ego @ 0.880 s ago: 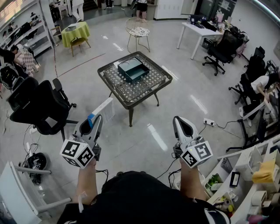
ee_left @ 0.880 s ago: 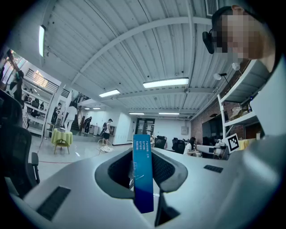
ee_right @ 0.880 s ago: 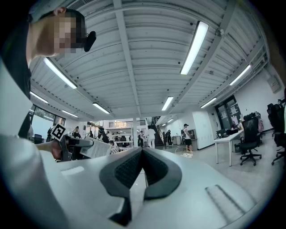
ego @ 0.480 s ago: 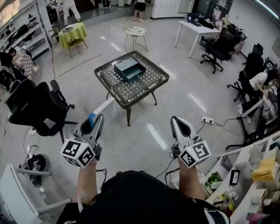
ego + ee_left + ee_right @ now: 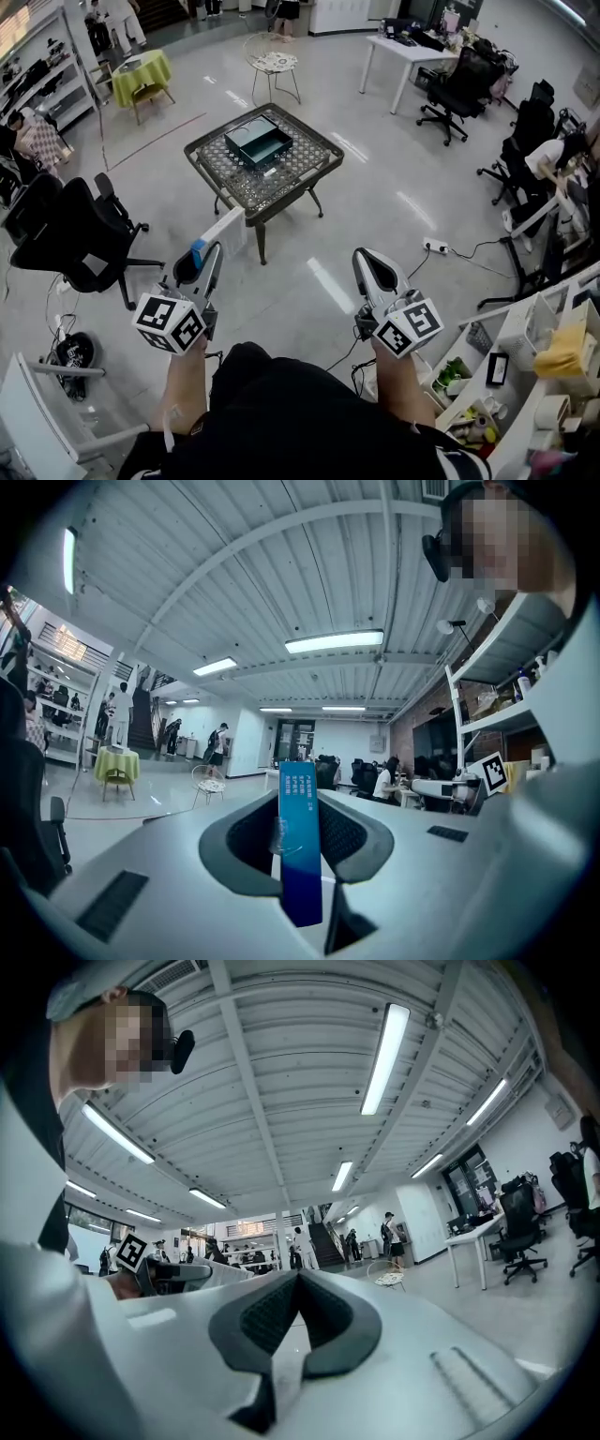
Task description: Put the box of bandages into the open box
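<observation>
Mesh table (image 5: pixel 274 184) bears one open box (image 5: pixel 258 142); left gripper (image 5: pixel 205 257), one bandage box (image 5: pixel 300 841).

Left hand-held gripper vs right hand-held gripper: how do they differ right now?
The left hand-held gripper is shut on the box of bandages; the right hand-held gripper holds nothing. The left's jaws are held apart by the box; the right's meet at the tips. Both carry marker cubes and aim toward the table.
</observation>
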Demonstrator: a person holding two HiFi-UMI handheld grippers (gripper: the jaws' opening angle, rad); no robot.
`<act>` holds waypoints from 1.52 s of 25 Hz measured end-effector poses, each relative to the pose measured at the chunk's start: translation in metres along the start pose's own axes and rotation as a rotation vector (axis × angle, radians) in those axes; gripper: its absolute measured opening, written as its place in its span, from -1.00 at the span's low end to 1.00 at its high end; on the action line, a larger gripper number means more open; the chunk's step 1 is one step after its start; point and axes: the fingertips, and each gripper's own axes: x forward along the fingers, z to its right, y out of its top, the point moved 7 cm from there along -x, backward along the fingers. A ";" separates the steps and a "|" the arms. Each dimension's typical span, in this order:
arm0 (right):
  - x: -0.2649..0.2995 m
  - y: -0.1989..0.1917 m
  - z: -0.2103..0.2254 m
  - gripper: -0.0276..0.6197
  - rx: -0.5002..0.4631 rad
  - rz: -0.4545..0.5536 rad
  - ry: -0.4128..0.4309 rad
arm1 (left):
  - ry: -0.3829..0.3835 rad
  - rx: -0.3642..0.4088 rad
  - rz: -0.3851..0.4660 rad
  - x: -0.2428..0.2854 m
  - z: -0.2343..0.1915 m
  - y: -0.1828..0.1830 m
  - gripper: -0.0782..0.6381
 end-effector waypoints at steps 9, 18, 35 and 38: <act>0.001 -0.018 0.027 -0.89 0.065 -0.038 -0.048 | -0.018 0.009 -0.093 0.040 0.009 -0.013 -0.54; 0.065 -0.035 0.070 -0.89 0.069 -0.124 -0.077 | -0.040 0.008 -0.115 0.129 -0.035 -0.028 -0.54; 0.254 -0.043 0.115 -0.89 0.036 -0.214 -0.012 | -0.028 0.002 -0.121 0.246 -0.163 -0.021 -0.54; 0.262 -0.047 0.124 -0.89 0.060 -0.219 -0.018 | -0.034 -0.014 -0.132 0.253 -0.168 -0.023 -0.54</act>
